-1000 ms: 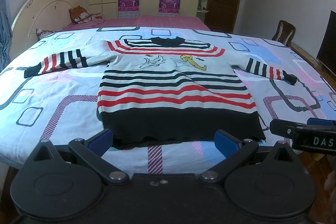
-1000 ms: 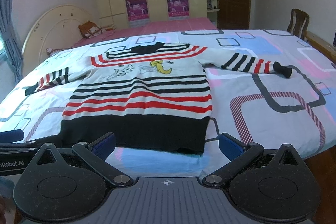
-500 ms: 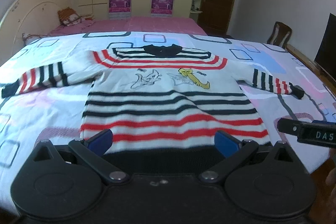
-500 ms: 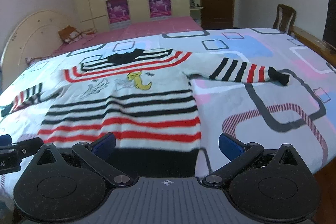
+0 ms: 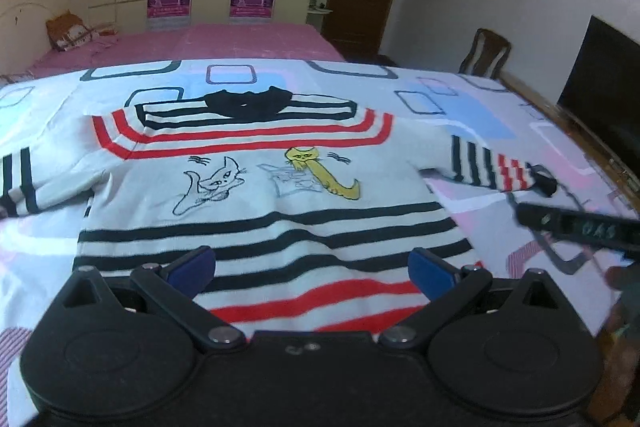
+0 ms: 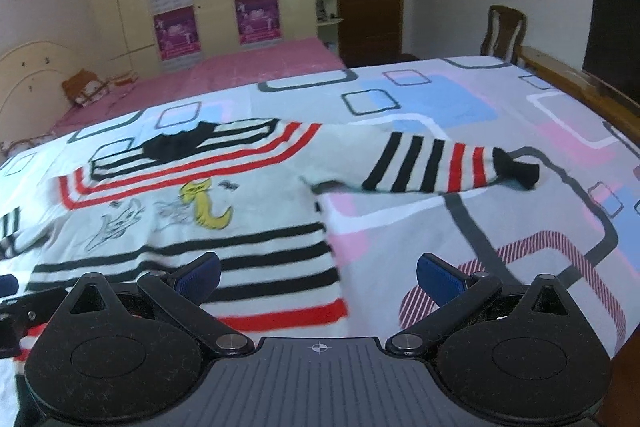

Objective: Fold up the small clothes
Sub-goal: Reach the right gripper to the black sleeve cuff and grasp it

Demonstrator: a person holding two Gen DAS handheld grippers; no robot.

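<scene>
My left gripper [image 5: 312, 269] and right gripper [image 6: 318, 277] were both wide apart, holding nothing, over the flat striped sweater [image 5: 256, 195] on the bed [image 6: 500, 211].

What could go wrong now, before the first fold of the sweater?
1. Both sleeves lie spread wide; the right sleeve is far from the body, so a fold may leave it hanging out.
2. The sweater is thick knit; open jaws might pinch the sheet underneath too.
3. The right gripper straddles the side edge and could grab unevenly.
</scene>
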